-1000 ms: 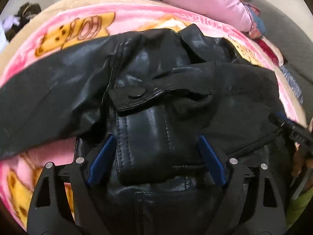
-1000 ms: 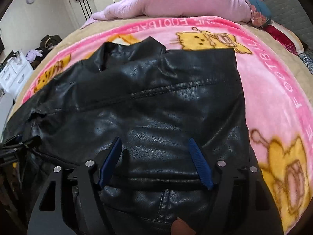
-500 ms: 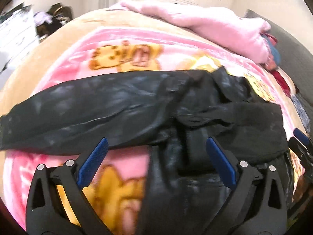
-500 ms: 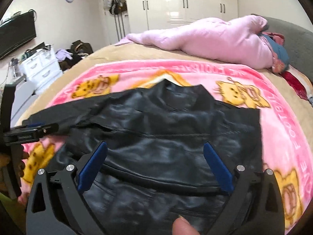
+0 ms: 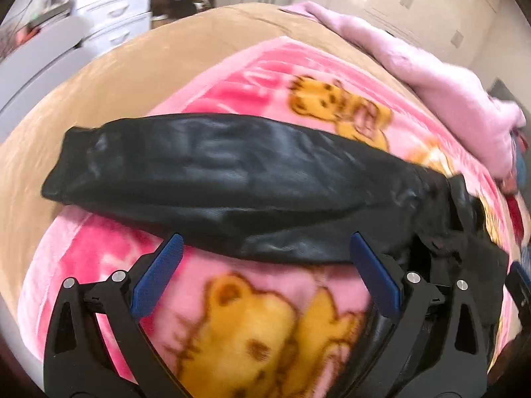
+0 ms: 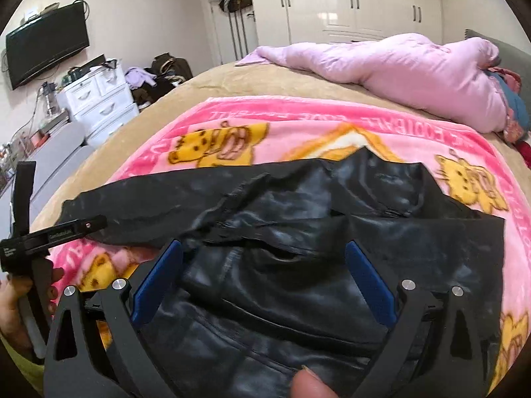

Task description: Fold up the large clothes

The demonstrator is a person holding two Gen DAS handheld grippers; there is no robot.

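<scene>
A black leather jacket (image 6: 315,238) lies flat on a pink cartoon blanket (image 6: 298,122) on the bed. Its body is folded and one sleeve (image 5: 232,179) stretches out to the left. My left gripper (image 5: 265,265) is open and empty, hovering above the blanket just in front of the sleeve. It also shows at the left edge of the right wrist view (image 6: 49,235). My right gripper (image 6: 262,278) is open and empty above the jacket's body, with blue pads (image 6: 159,278) spread wide.
A pink duvet (image 6: 398,63) lies heaped at the far side of the bed. The tan bedspread (image 5: 132,76) rims the blanket. White drawers (image 6: 99,99), a wall TV (image 6: 46,43) and wardrobes (image 6: 348,3) stand beyond the bed's left and far sides.
Both grippers have pulled back and up from the jacket. The left one has swung left, from over the jacket's body to in front of the outstretched sleeve. The jacket lies still.
</scene>
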